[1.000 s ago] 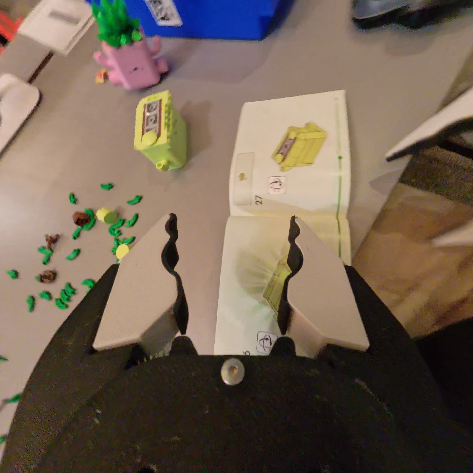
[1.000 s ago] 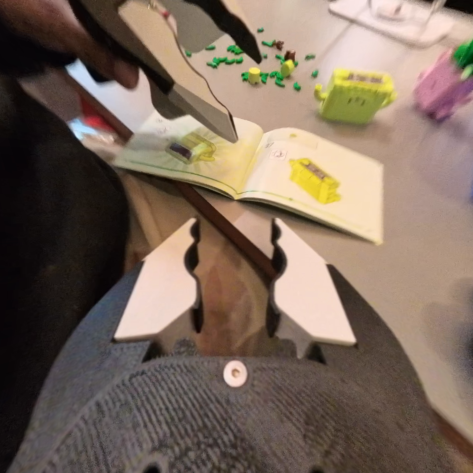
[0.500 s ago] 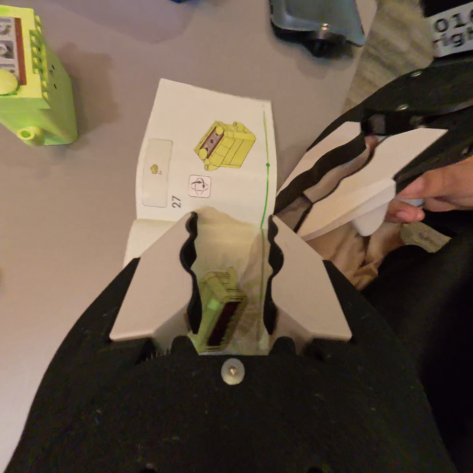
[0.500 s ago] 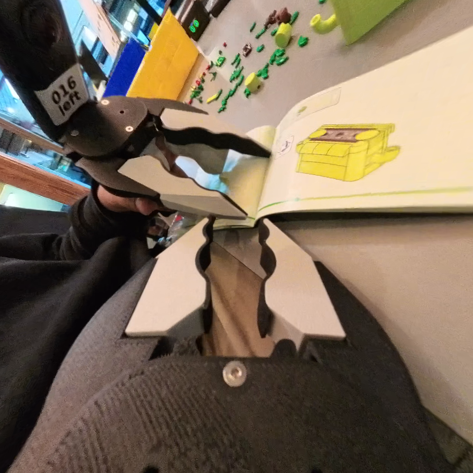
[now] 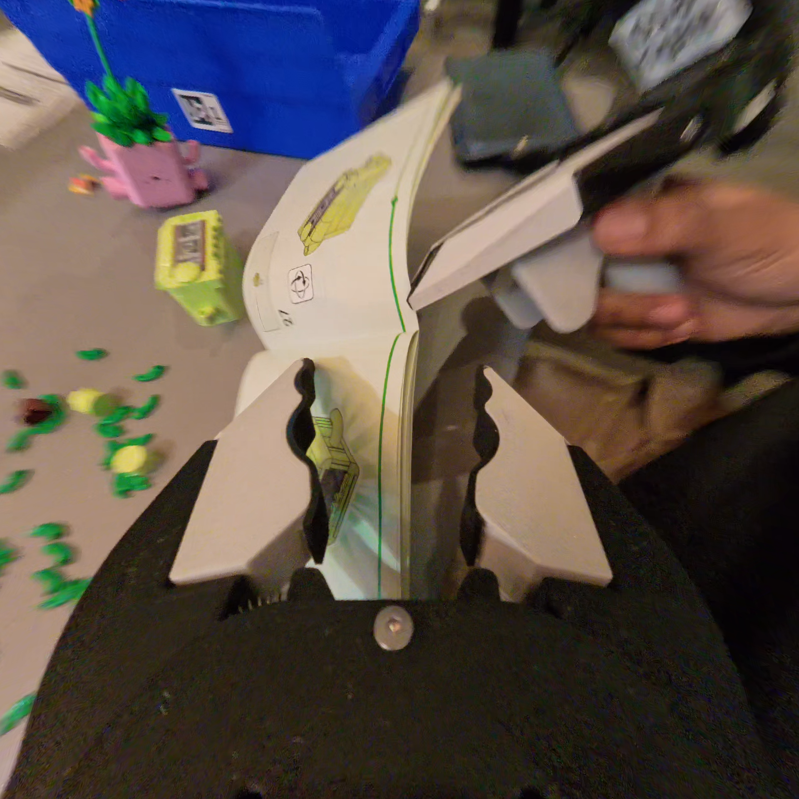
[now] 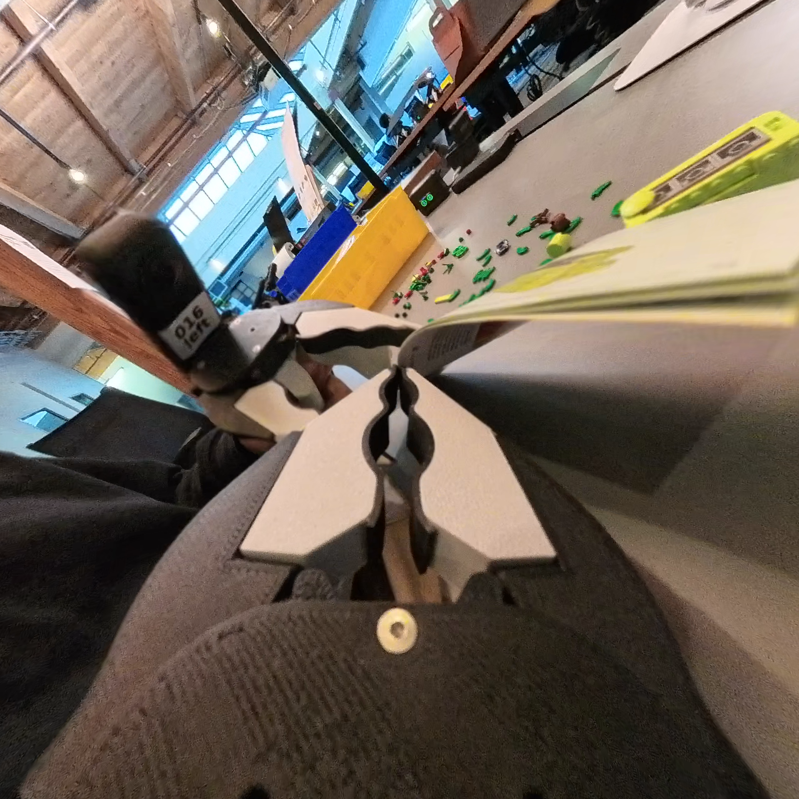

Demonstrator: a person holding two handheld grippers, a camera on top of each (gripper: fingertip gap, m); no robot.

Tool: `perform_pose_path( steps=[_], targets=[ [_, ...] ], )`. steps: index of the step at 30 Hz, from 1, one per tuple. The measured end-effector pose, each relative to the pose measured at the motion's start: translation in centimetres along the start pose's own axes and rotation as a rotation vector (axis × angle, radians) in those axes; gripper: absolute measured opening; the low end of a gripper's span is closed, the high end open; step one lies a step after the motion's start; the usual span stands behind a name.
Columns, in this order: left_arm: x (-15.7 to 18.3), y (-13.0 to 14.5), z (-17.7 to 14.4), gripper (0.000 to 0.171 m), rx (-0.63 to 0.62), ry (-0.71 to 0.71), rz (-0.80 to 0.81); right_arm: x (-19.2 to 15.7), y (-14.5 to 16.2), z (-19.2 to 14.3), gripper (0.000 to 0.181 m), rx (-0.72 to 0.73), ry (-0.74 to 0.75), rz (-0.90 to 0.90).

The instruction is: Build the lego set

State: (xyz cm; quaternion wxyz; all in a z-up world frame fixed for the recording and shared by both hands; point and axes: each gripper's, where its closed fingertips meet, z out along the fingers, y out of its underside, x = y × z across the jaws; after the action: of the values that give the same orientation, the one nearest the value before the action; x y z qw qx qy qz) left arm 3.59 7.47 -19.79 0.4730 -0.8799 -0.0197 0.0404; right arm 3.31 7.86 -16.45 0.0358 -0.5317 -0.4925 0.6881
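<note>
The open instruction booklet (image 5: pixel 341 276) lies on the grey table (image 5: pixel 86 281), its right edge raised; the right wrist view shows it (image 6: pixel 648 276) hovering over its shadow. My left gripper (image 5: pixel 395 367) is open, with the booklet's near right edge between its fingers. My right gripper (image 6: pixel 397 376) is shut, its tips pinching the booklet's edge; it also shows at the right of the left wrist view (image 5: pixel 415 298), held by a hand. A lime-green lego build (image 5: pixel 194 268) lies left of the booklet. A pink build (image 5: pixel 151 168) with green leaves stands behind it.
Loose green, yellow and brown pieces (image 5: pixel 116 419) are scattered at the left, also visible in the right wrist view (image 6: pixel 484 272). A blue bin (image 5: pixel 242 65) stands at the back, a dark grey object (image 5: pixel 510 108) beside it. A yellow bin (image 6: pixel 372 255) sits farther off. Less than 4 cm separates the two grippers' tips. The pink build (image 5: pixel 151 168) is about 25 cm from both grippers' fingertips.
My right gripper has closed at the booklet's edge and the booklet's right side has risen. My left gripper has opened wider and shifted so the booklet's edge lies between its fingers.
</note>
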Motion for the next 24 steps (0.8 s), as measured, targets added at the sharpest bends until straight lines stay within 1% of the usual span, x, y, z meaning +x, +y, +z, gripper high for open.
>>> perform_pose_path(
  steps=[1, 2, 3, 4, 6, 8, 9, 11, 14, 16, 18, 19, 20, 21, 22, 24],
  targets=[
    [-0.5, 0.4, 0.1, 0.068, -0.030, -0.085, 0.085, -0.3, 0.1, 0.2, 0.000, -0.010, -0.005, -0.005],
    [-1.0, 0.4, 0.0, 0.044, -0.043, -0.168, 0.166, -0.5, 0.4, 0.4, 0.000, -0.026, -0.004, -0.015],
    [-1.7, 0.1, -0.3, 0.014, -0.036, -0.252, 0.244, -0.6, 0.7, 0.5, 0.000, -0.048, 0.003, -0.024],
    [-2.2, -0.4, -0.9, 0.002, -0.018, -0.332, 0.323, -1.0, 1.1, 0.5, 0.000, -0.077, -0.006, -0.030],
    [-3.8, -0.9, -2.0, 0.000, -0.023, -0.481, 0.476, -2.5, 2.1, 0.1, 0.000, -0.169, -0.065, -0.040],
    [-4.8, -0.8, -2.9, 0.000, -0.060, -0.532, 0.605, -3.6, 2.8, -0.7, 0.008, -0.291, -0.084, -0.110],
    [-4.9, -0.8, -3.1, 0.000, -0.065, -0.525, 0.660, -3.6, 2.5, -1.1, 0.012, -0.324, -0.061, -0.166],
    [-5.0, -1.2, -3.7, 0.000, -0.044, -0.513, 0.769, -3.9, 0.0, -1.9, 0.015, -0.323, -0.024, -0.267],
    [-4.1, -2.3, -4.3, 0.000, 0.021, -0.463, 0.969, -3.7, -4.6, -2.2, 0.032, -0.337, 0.007, -0.340],
    [-2.7, -3.2, -4.6, 0.000, 0.098, -0.413, 1.088, -2.8, -7.3, -1.3, 0.041, -0.378, 0.018, -0.378],
    [-1.8, -4.4, -5.2, 0.000, 0.161, -0.400, 1.175, -1.3, -8.8, 0.2, 0.044, -0.481, 0.022, -0.407],
    [-1.4, -5.2, -5.8, 0.000, 0.194, -0.402, 1.213, -0.4, -9.1, 0.9, 0.044, -0.555, 0.017, -0.408],
    [-1.2, -6.0, -6.4, 0.000, 0.225, -0.413, 1.242, 0.3, -9.1, 1.5, 0.041, -0.631, 0.002, -0.396],
    [-1.1, -6.7, -7.1, 0.000, 0.251, -0.421, 1.261, 0.6, -9.0, 2.1, 0.041, -0.693, -0.034, -0.364],
    [-1.0, -7.5, -7.9, 0.000, 0.285, -0.431, 1.272, 0.4, -8.7, 2.7, 0.043, -0.737, -0.096, -0.305],
    [-0.9, -8.6, -9.4, 0.000, 0.348, -0.441, 1.277, -1.8, -8.0, 3.5, 0.052, -0.785, -0.290, -0.115]
  ],
)
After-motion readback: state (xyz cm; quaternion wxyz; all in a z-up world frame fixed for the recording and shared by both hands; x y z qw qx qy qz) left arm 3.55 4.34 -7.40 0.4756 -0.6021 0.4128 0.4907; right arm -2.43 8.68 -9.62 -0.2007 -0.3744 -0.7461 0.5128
